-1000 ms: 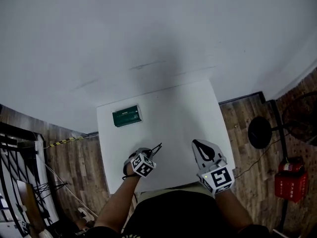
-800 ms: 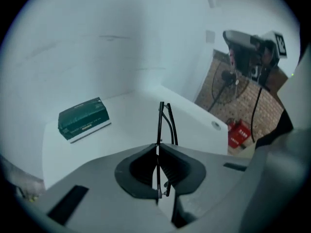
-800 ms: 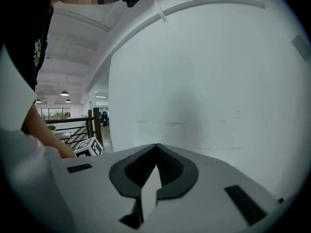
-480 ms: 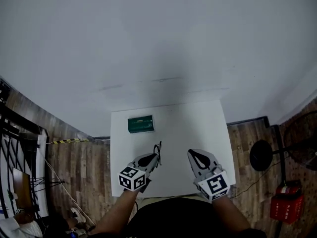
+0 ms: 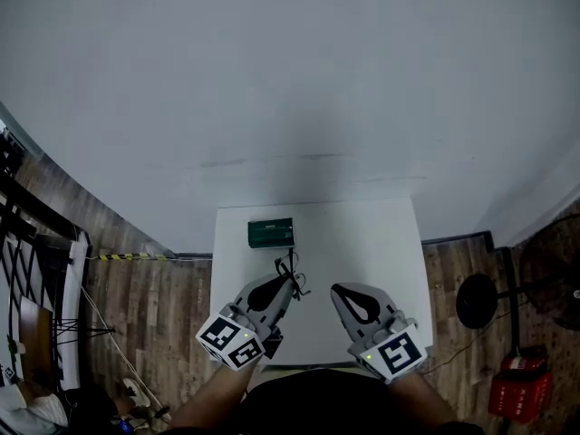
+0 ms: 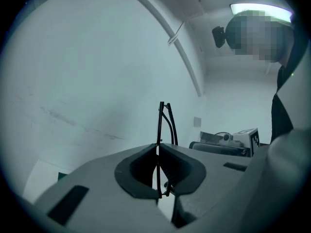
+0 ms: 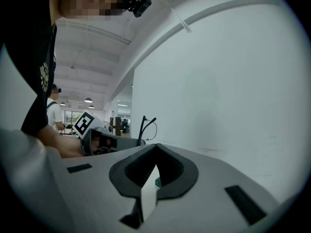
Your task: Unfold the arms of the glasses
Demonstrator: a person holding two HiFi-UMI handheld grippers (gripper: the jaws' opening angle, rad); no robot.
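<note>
Beyond the glasses (image 5: 291, 272), green box (image 5: 271, 233) on table (image 5: 362, 243), print unreadable

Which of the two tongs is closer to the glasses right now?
Left. The left tongs are clamped on the glasses. The right tongs, shut and empty, sit apart, to the right of them in the head view.

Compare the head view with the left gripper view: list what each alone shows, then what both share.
Head view only: brown wooden floor and a red container. Left gripper view only: bright ceiling light strip, and the jaws pressed onto the frame, seen close up. Both: thin black wire-framed glasses in the left gripper, plus the right gripper.
</note>
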